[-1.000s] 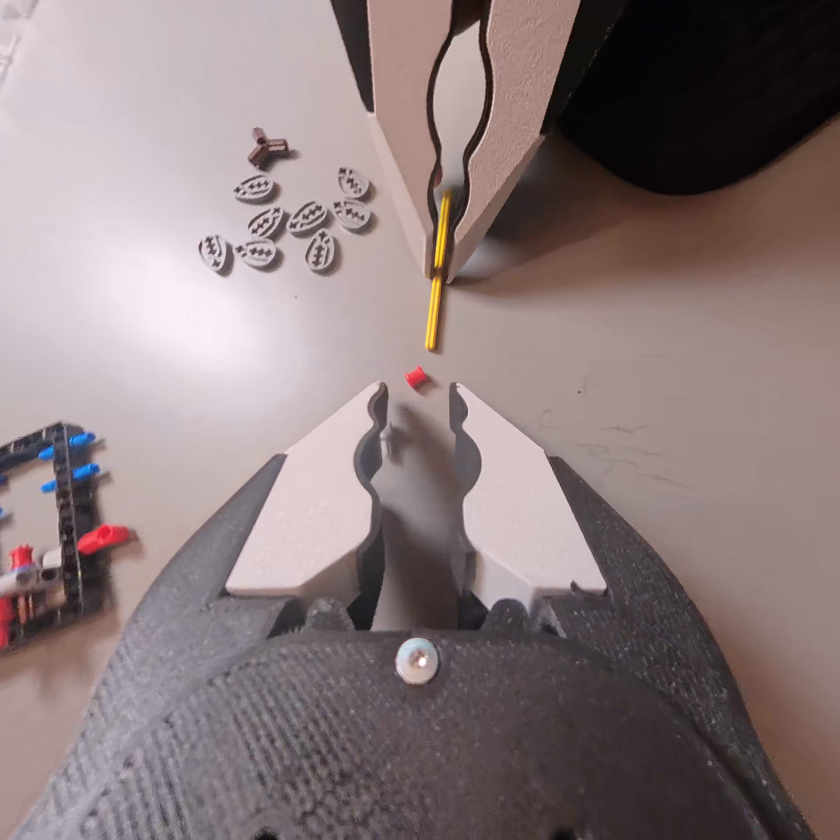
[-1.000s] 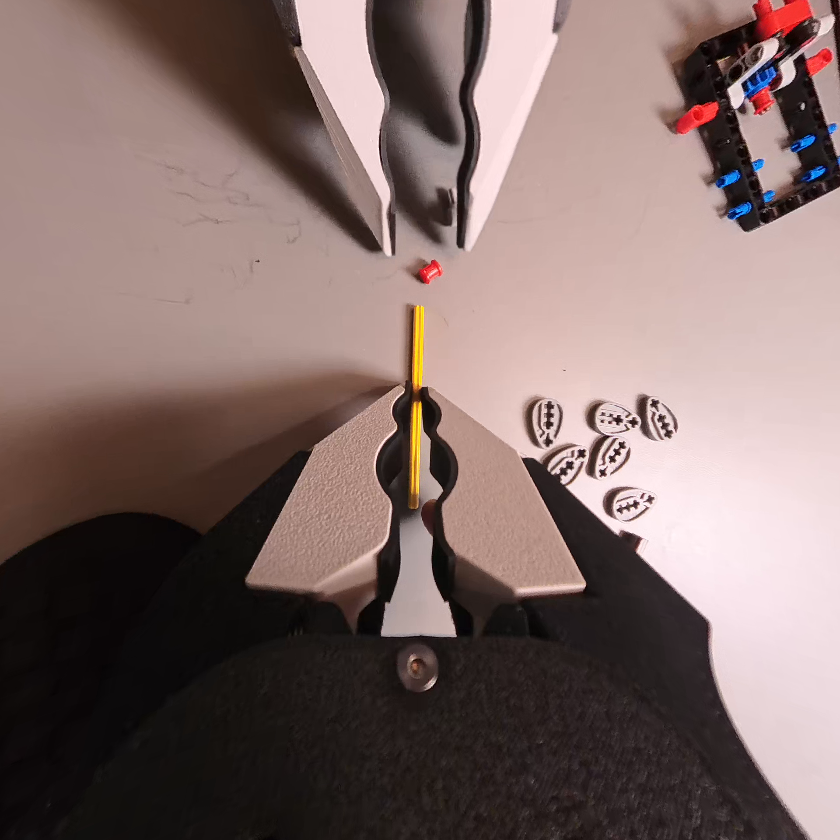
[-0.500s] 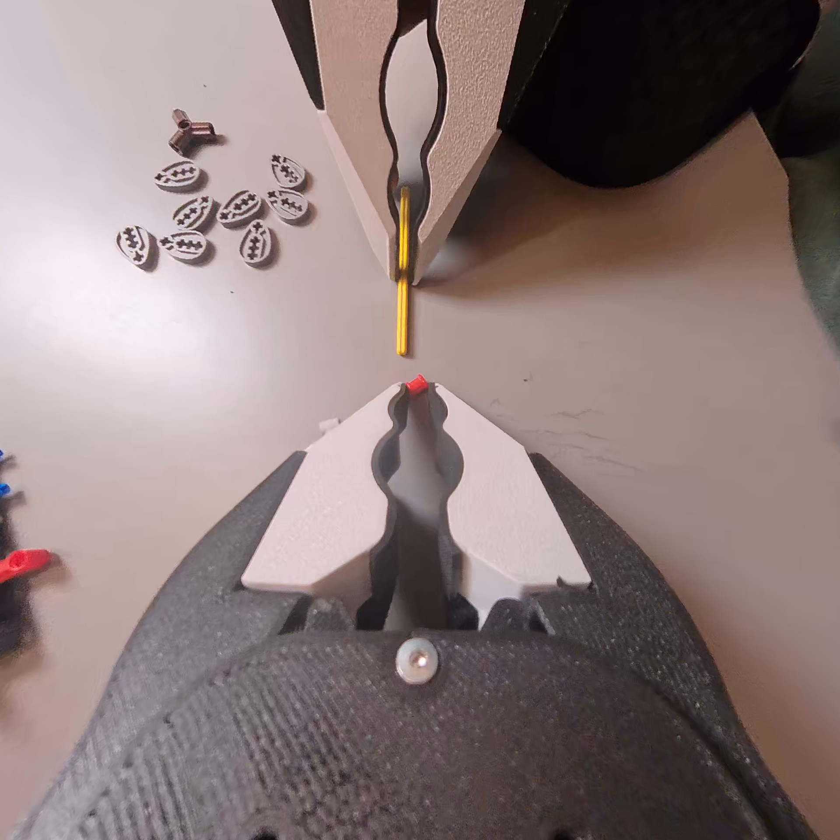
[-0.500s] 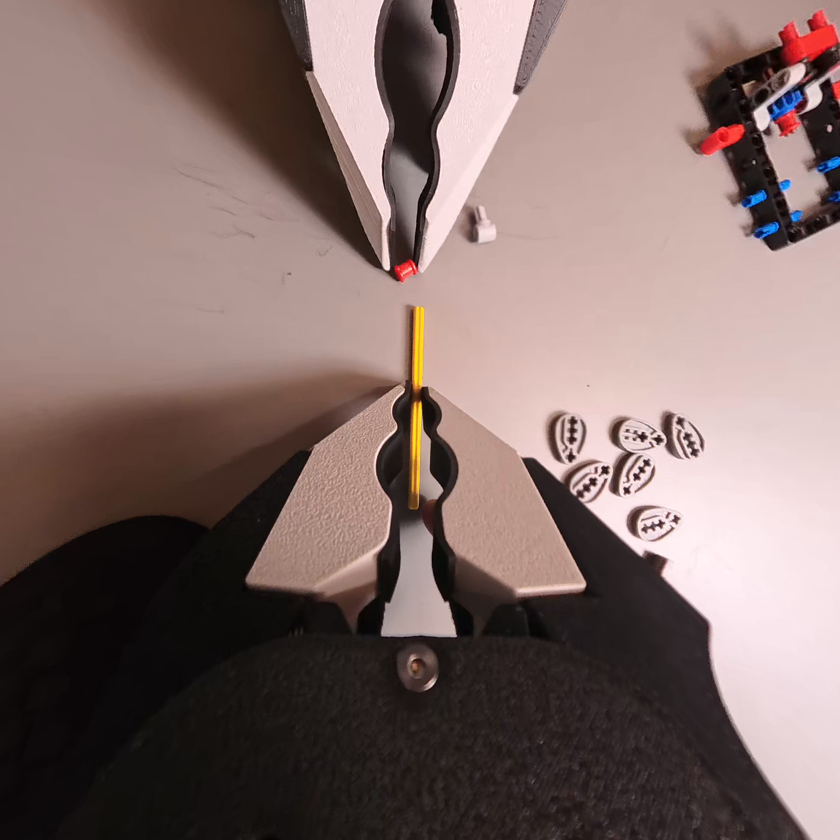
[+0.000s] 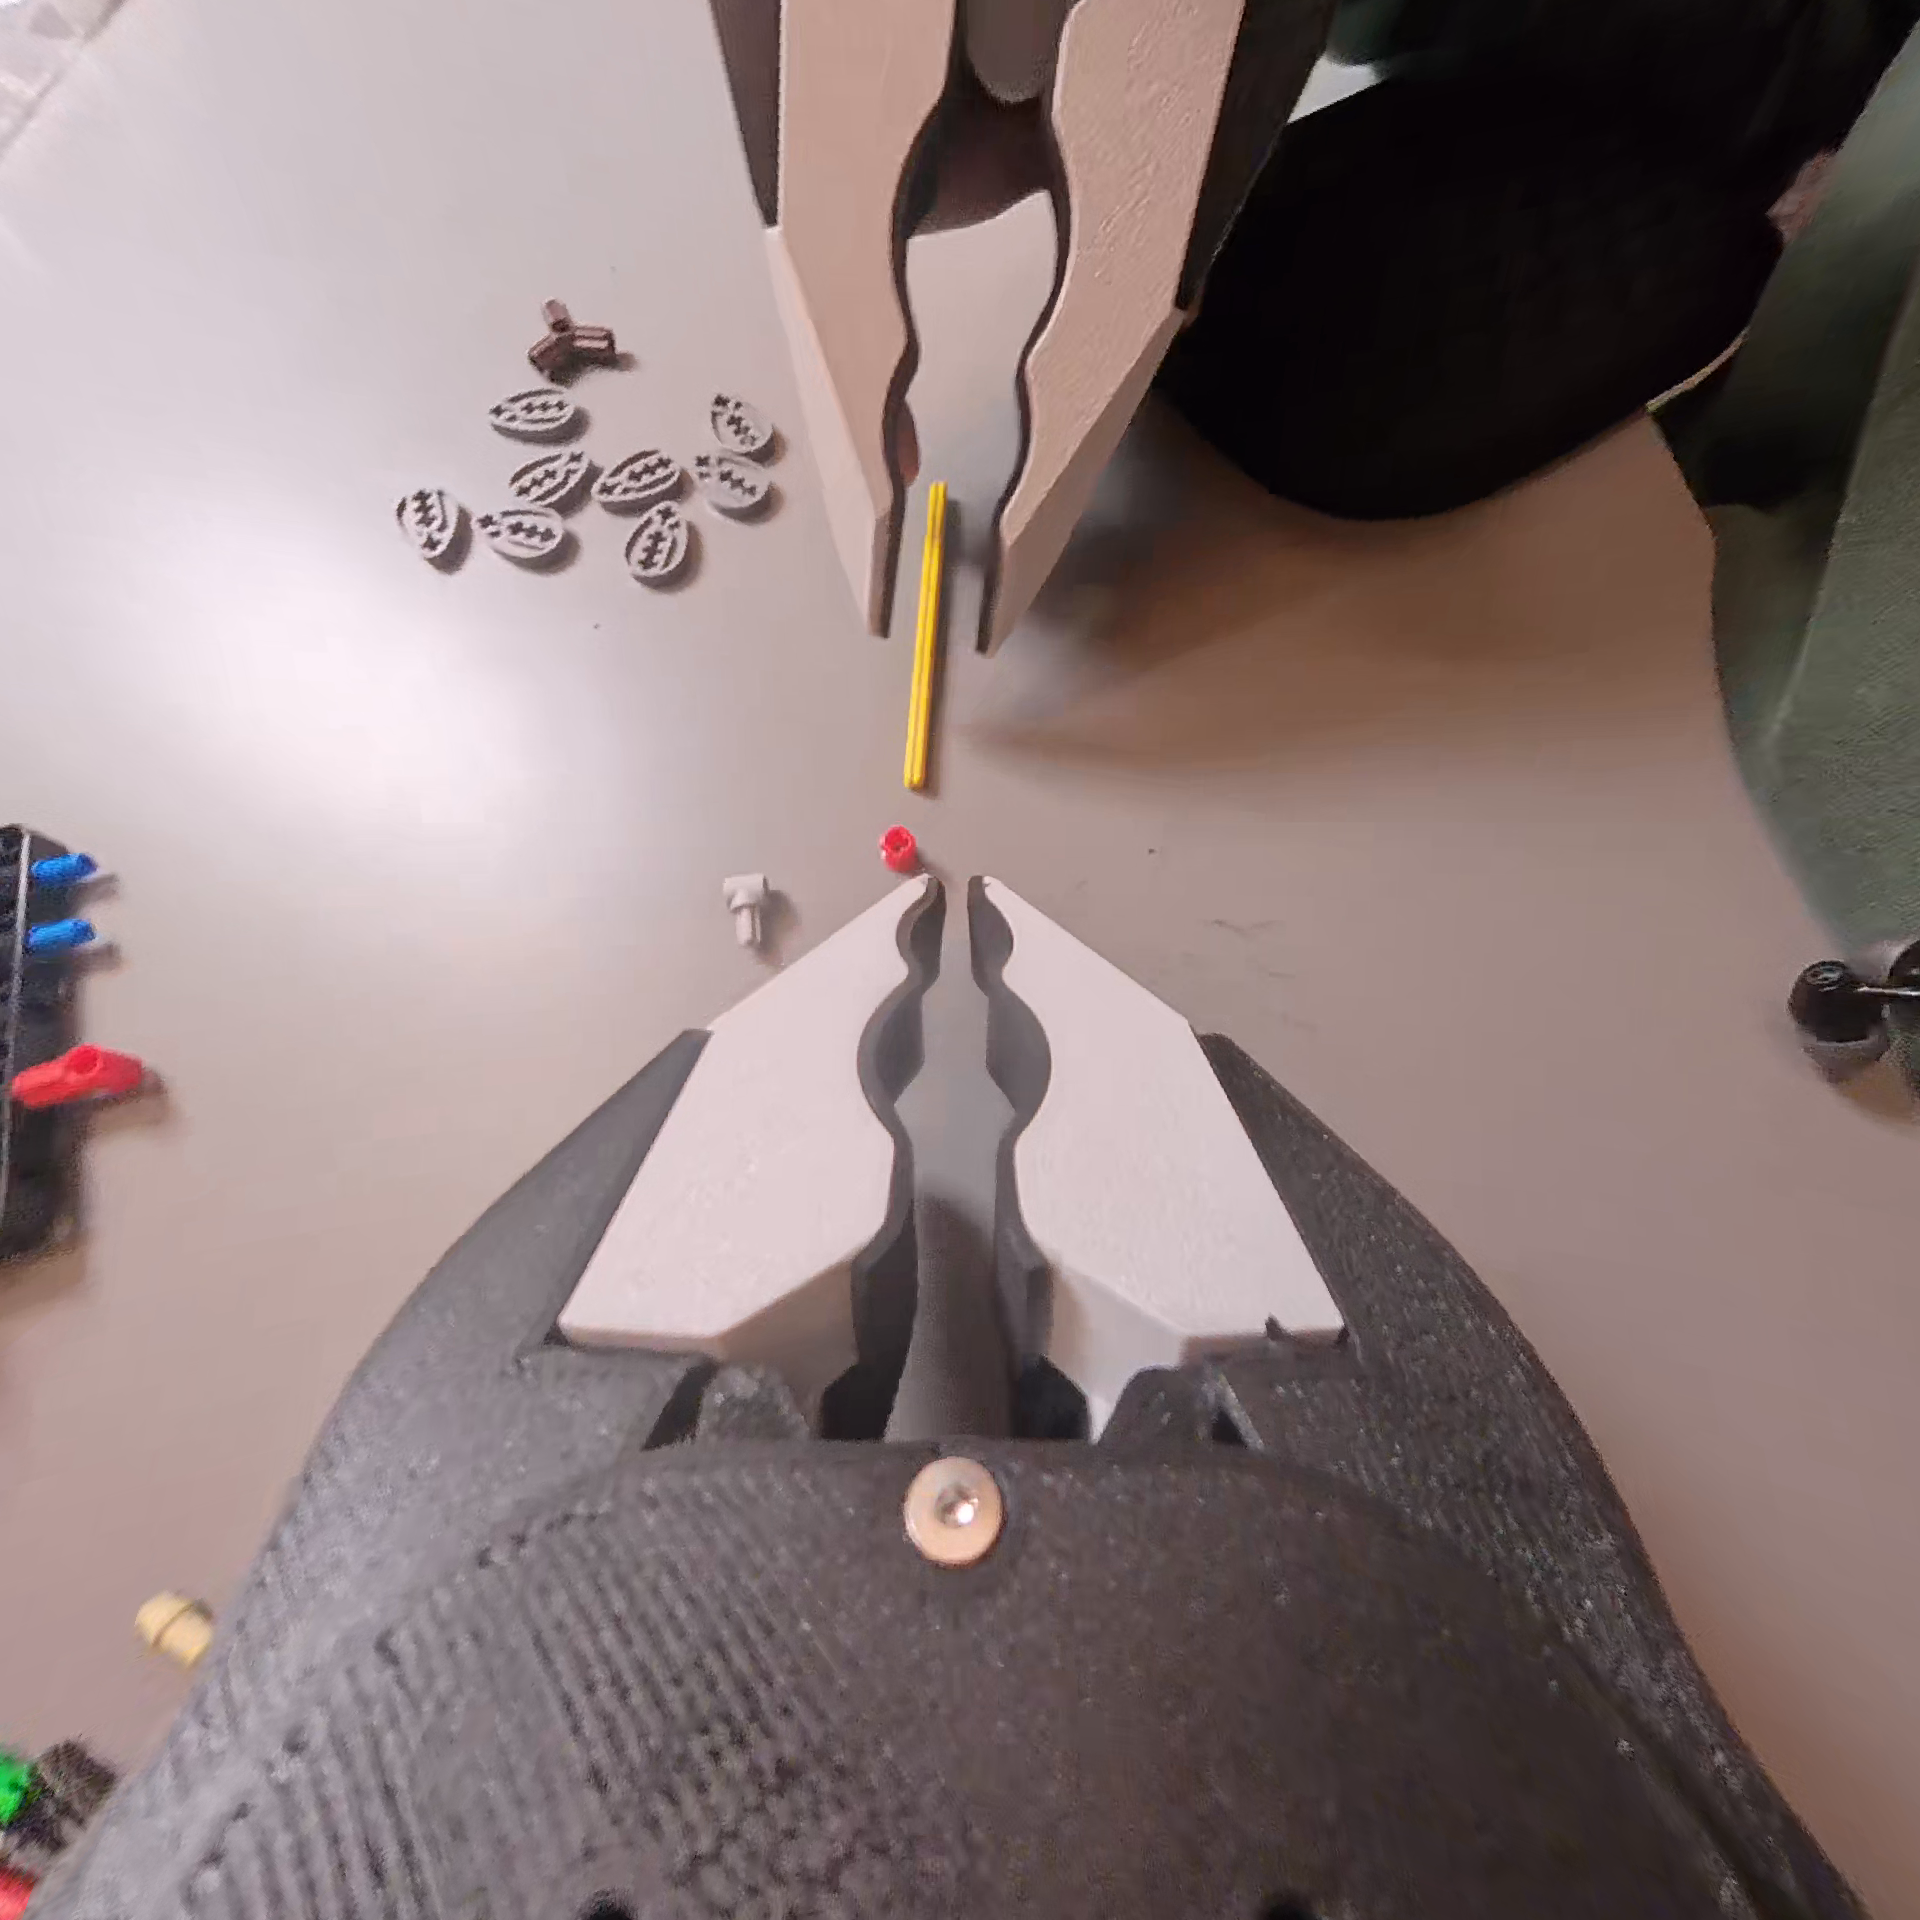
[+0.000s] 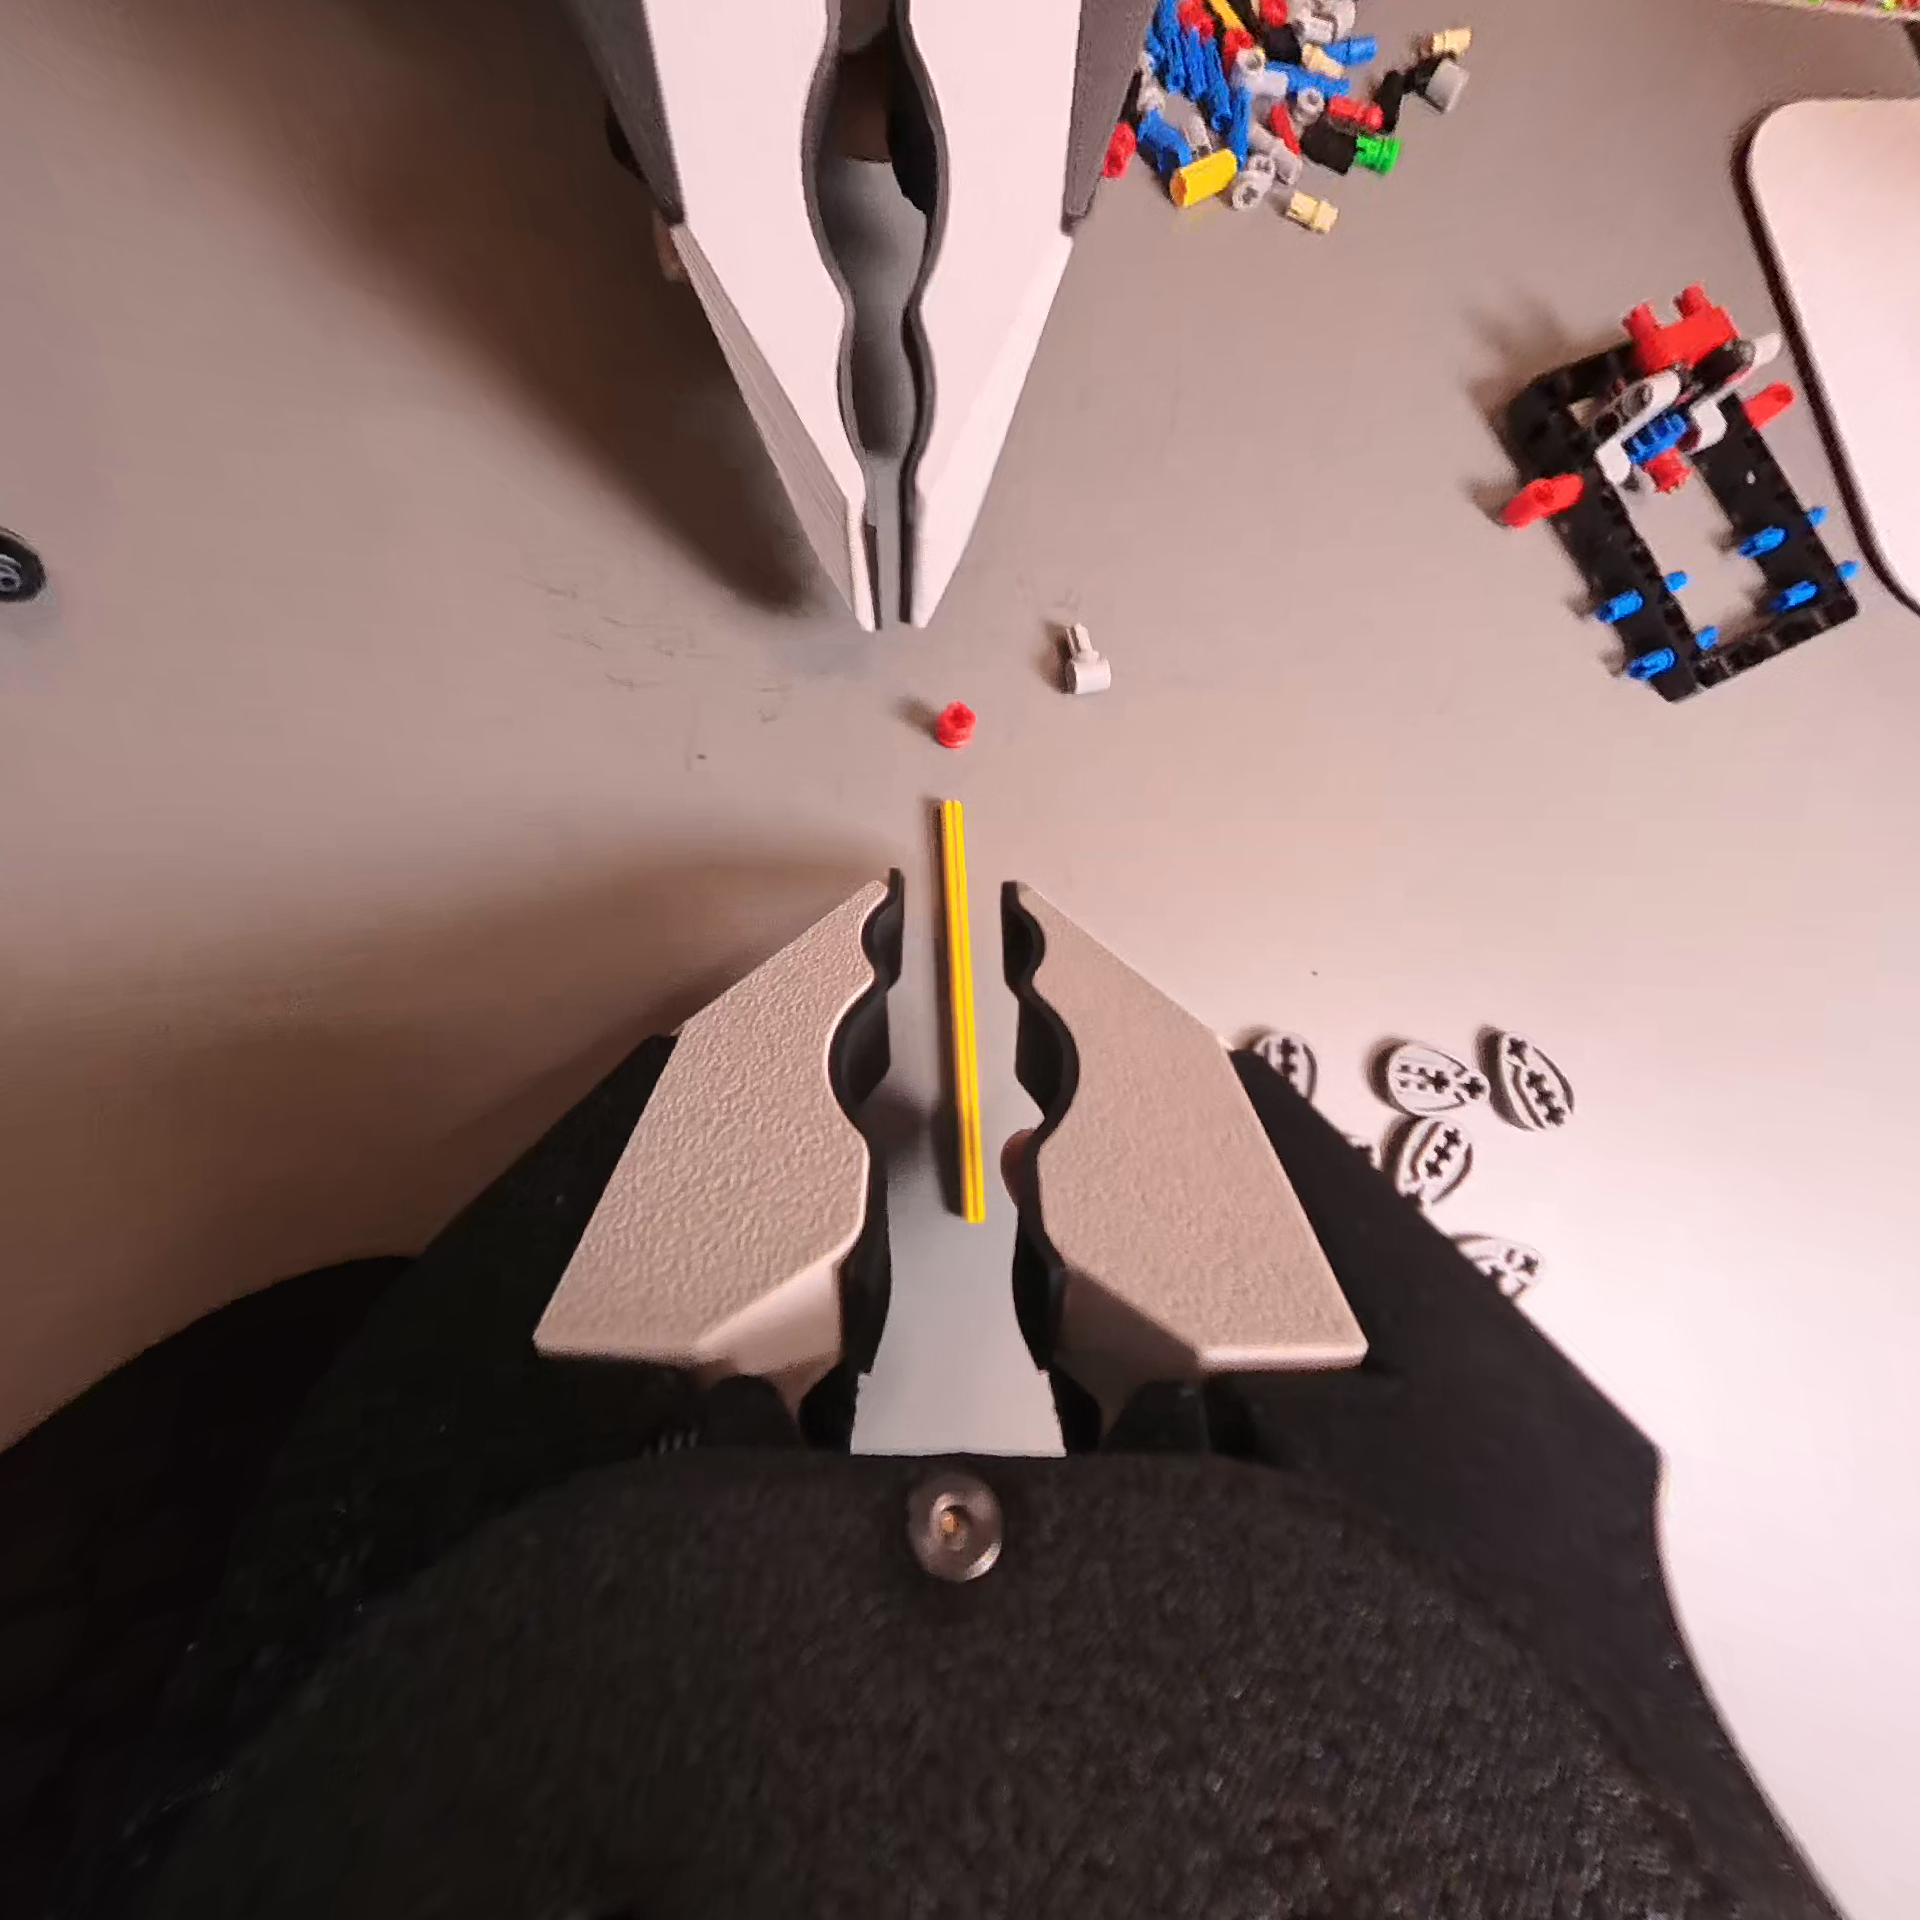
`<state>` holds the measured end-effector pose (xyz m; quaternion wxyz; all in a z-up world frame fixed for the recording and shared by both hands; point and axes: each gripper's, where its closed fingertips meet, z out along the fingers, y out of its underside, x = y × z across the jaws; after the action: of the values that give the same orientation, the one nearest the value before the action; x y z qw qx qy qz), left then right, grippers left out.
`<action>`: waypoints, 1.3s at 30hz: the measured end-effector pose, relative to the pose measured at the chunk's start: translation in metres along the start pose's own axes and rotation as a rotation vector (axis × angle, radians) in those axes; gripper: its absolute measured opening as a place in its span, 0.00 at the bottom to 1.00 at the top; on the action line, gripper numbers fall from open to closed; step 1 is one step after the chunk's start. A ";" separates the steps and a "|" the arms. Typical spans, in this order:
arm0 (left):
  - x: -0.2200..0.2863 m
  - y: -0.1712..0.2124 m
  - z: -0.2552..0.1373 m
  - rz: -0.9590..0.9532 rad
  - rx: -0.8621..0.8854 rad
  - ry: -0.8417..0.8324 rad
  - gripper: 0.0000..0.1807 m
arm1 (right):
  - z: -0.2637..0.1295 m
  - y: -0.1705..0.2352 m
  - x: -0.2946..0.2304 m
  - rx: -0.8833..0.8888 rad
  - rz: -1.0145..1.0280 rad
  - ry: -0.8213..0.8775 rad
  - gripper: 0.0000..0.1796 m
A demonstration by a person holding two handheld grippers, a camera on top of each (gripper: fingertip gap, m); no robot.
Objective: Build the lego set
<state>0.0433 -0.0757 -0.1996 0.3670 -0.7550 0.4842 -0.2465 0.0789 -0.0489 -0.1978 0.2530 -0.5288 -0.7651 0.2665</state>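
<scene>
A: Where do we stand with the yellow rod point(image 6: 958, 997)?

B: It lies flat on the table point(image 6: 364, 831), between the fingers of our right gripper point(image 6: 948, 894), which are spread apart and touch it on neither side. So we are not holding it.

A: And the little red bush point(image 6: 953, 723)?

B: Loose on the table just beyond the rod's far tip, nearly in line with it. Our left gripper point(image 5: 954, 883) has its tips almost together, only a slit between them, with nothing in them; the bush sits just off those tips.

A: So which step is this?

B: We judge it to be threading the bush onto the rod, not yet done. Next we would need to pinch the rod again with the right, take the bush squarely with the left, and bring hole and tip into line. The bush is tiny and round, so it may roll or squirt out.

A: What else lies near the rod?

B: A small grey pin point(image 6: 1083, 661) beside the bush; grey oval pieces point(image 6: 1434, 1081) to the rod's right in the right wrist view; the black frame point(image 6: 1704, 520) with blue and red pins farther off, a heap of loose parts point(image 6: 1257, 114) beyond it.

A: The surface?

B: Smooth grey-beige, faintly scuffed near the bush. Little of the room shows.
</scene>
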 end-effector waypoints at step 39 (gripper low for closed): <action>-0.015 -0.084 -0.107 0.036 0.581 -0.515 0.13 | -0.074 -0.136 0.028 1.202 0.919 -0.605 0.02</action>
<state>0.0057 -0.0742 -0.0679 0.6793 -0.6482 0.2994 -0.1694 0.0283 -0.0528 -0.0490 0.1415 -0.4691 -0.2334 0.8399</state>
